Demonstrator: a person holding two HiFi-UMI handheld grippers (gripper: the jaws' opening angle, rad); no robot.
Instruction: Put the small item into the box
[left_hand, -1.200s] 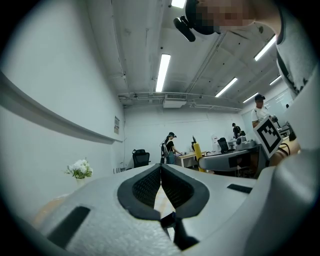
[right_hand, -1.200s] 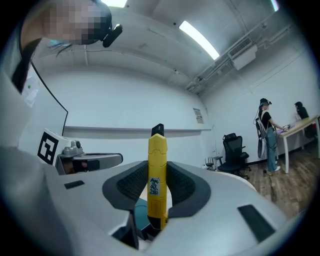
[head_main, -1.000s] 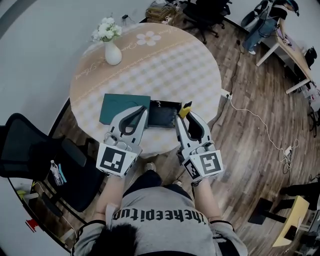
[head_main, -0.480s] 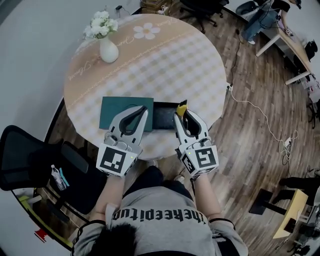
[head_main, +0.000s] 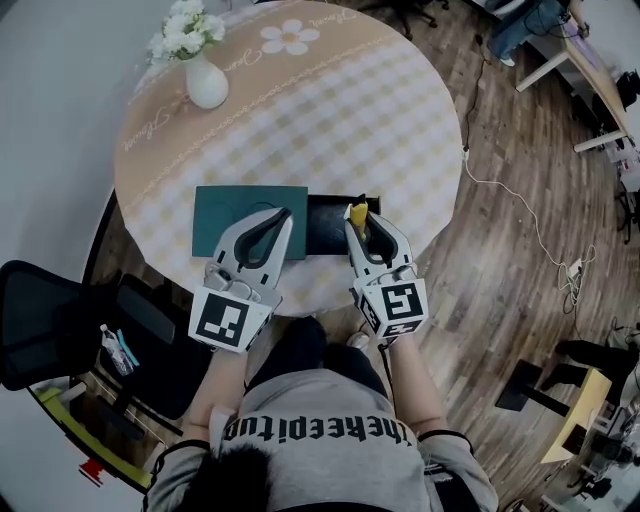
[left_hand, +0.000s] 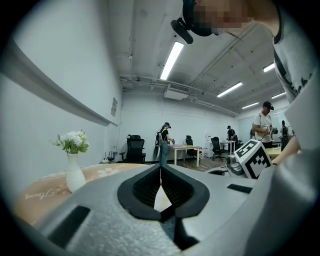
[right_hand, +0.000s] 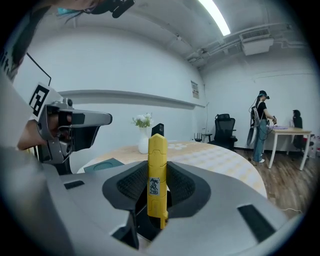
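A black open box (head_main: 328, 226) lies near the front edge of the round table (head_main: 330, 110), with a dark green lid (head_main: 232, 212) flat beside it on the left. My right gripper (head_main: 357, 222) is shut on a small yellow item (head_main: 357, 211), held upright over the right part of the box. In the right gripper view the yellow item (right_hand: 157, 175) stands clamped between the dark pads (right_hand: 182, 187). My left gripper (head_main: 284, 216) is shut with nothing in it, its tips over the lid's right edge. The left gripper view shows its jaws meeting at the tip (left_hand: 161, 169).
A white vase with flowers (head_main: 204, 82) stands at the table's far left. A black office chair (head_main: 60, 320) sits to my left, holding a bottle (head_main: 110, 345). A white cable (head_main: 520, 225) runs over the wooden floor on the right. Desks and standing people (left_hand: 164, 142) are farther off.
Both grippers have come forward over the table. The yellow item has gone from beside the box's right end to above the box. Both stay shut.
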